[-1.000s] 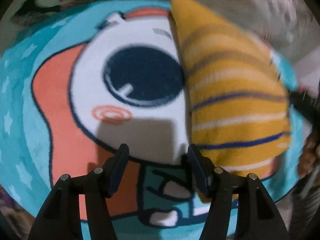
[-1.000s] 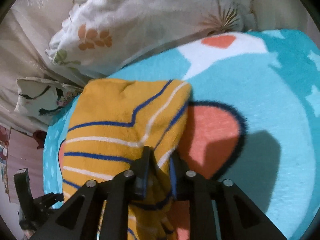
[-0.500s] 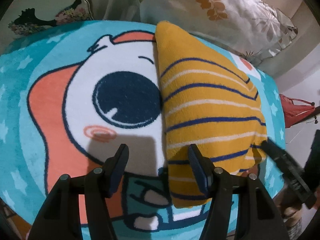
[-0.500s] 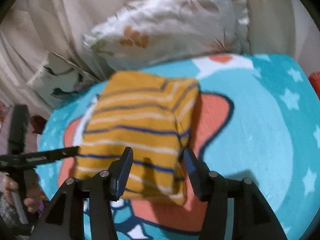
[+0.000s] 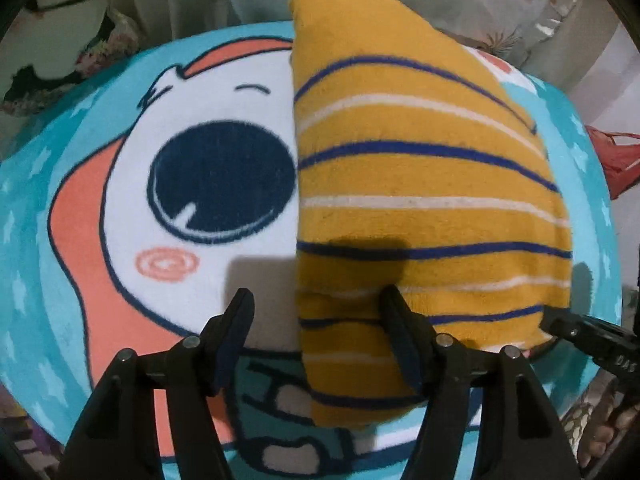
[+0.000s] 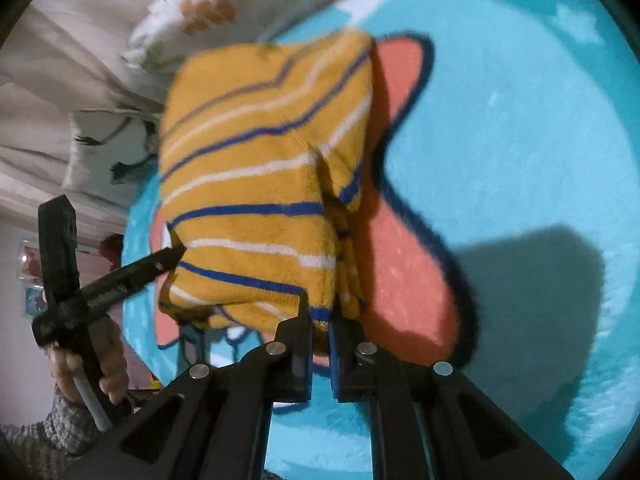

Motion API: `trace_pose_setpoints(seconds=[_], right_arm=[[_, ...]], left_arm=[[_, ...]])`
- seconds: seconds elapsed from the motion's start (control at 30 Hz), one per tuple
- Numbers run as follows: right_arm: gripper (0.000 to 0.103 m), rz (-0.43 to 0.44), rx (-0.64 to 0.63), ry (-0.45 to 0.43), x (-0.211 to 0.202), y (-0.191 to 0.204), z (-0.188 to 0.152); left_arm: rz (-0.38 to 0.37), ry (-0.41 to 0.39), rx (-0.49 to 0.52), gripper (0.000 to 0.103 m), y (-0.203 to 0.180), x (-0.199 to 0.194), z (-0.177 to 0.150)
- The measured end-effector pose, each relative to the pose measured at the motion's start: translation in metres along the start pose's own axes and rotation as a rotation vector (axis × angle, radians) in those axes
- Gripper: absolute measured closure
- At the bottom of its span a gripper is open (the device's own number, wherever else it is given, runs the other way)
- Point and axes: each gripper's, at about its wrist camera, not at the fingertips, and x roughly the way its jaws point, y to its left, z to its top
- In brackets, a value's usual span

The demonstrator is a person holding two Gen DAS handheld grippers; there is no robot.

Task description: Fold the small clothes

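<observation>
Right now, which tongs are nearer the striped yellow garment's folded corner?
Right. The right tongs are shut on the garment at that corner; the left tongs straddle its opposite edge, jaws opening.

Both views are lit fairly brightly by a warm indoor light that falls from behind the cameras, so hard dark shadows run forward onto the round turquoise plush rug with a cartoon face (image 5: 120, 184). In the left wrist view a blocky shadow lies across the near edge of the folded mustard-yellow fleece garment with blue and white stripes (image 5: 420, 184) and the white pile beside it. That view is sharp at centre. The right wrist view is smeared by motion, most at the garment's (image 6: 256, 184) far edge and the pale floral bedding (image 6: 188, 20) beyond. Fisheye bending bulges the rug, and black vignette fills the corners.
</observation>
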Motion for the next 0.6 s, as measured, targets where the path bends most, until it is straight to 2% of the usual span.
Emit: trace_pose_setpoints(seconds=[0.03, 0.1, 0.17, 0.2, 0.23, 0.27, 0.33, 0.43, 0.5, 0.57, 0.6], right_arm=[[0.096, -0.017, -0.019, -0.005, -0.002, 0.004, 0.002], [0.091, -0.051, -0.076, -0.045, -0.018, 0.015, 0.005], [0.078, -0.051, -0.1, -0.112, -0.039, 0.019, 0.011], [0.055, -0.049, -0.1, -0.151, -0.047, 0.018, 0.015], [0.034, -0.055, -0.092, -0.203, -0.054, 0.016, 0.022], [0.03, -0.062, -0.078, -0.231, -0.054, 0.014, 0.03], [0.03, -0.033, -0.058, -0.238, -0.045, 0.006, 0.047], [0.03, -0.003, -0.024, -0.213, -0.013, -0.002, 0.073], [0.031, 0.019, -0.021, -0.205, 0.007, -0.006, 0.088], [0.039, 0.055, -0.012, -0.209, 0.021, 0.0, 0.098], [0.061, 0.109, 0.007, -0.188, 0.028, 0.002, 0.101]], left_arm=[[-0.011, 0.006, 0.002, 0.037, 0.003, -0.002, 0.001], [-0.081, -0.001, -0.017, 0.038, 0.017, -0.017, 0.005], [-0.144, -0.068, -0.063, 0.038, 0.035, -0.036, 0.007], [-0.153, -0.093, -0.081, 0.036, 0.041, -0.041, 0.009], [-0.163, -0.117, -0.1, 0.029, 0.047, -0.043, 0.012], [-0.176, -0.131, -0.115, 0.025, 0.053, -0.043, 0.017], [-0.261, -0.137, -0.132, 0.014, 0.058, -0.033, 0.029], [-0.342, -0.073, -0.138, 0.014, 0.057, 0.002, 0.048], [-0.473, -0.011, -0.151, 0.012, 0.054, 0.027, 0.056], [-0.537, 0.024, -0.182, 0.012, 0.053, 0.037, 0.058], [-0.552, 0.034, -0.192, 0.016, 0.054, 0.04, 0.059]])
